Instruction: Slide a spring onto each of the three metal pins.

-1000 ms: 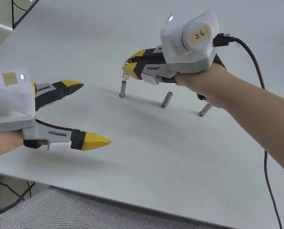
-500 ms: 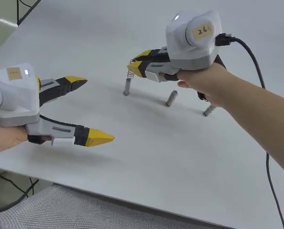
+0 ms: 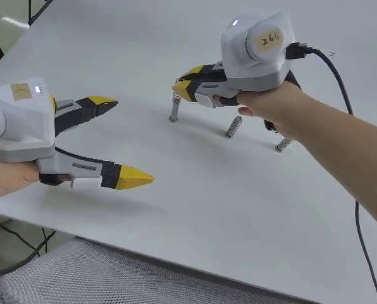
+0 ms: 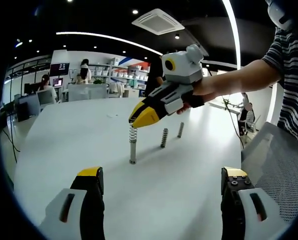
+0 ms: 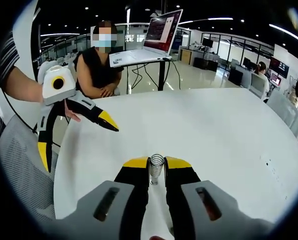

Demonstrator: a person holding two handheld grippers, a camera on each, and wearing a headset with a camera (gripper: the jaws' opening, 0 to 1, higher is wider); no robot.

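Three thin metal pins stand on the white table. The left pin (image 3: 174, 113) (image 4: 133, 150) carries a spring (image 3: 176, 98) (image 4: 133, 133) (image 5: 156, 169) at its top. My right gripper (image 3: 181, 89) (image 5: 156, 164) (image 4: 138, 117) is shut on that spring, right over the pin. The middle pin (image 3: 233, 126) (image 4: 164, 137) and the right pin (image 3: 282, 144) (image 4: 180, 129) each wear a spring along their length. My left gripper (image 3: 124, 140) (image 4: 162, 173) (image 5: 76, 140) hovers open over the table's near left, holding nothing, apart from the pins.
The white table (image 3: 226, 202) spreads wide around the pins. A black cable (image 3: 343, 95) trails from my right gripper across the right side. A mesh chair back (image 3: 81, 278) sits below the near edge. A seated person (image 5: 96, 67) and a laptop (image 5: 159, 35) are beyond the table's far end.
The head camera has shifted a little. My right gripper stays shut on the spring at the left pin's top, perhaps slightly lower. The left gripper remains open in place.
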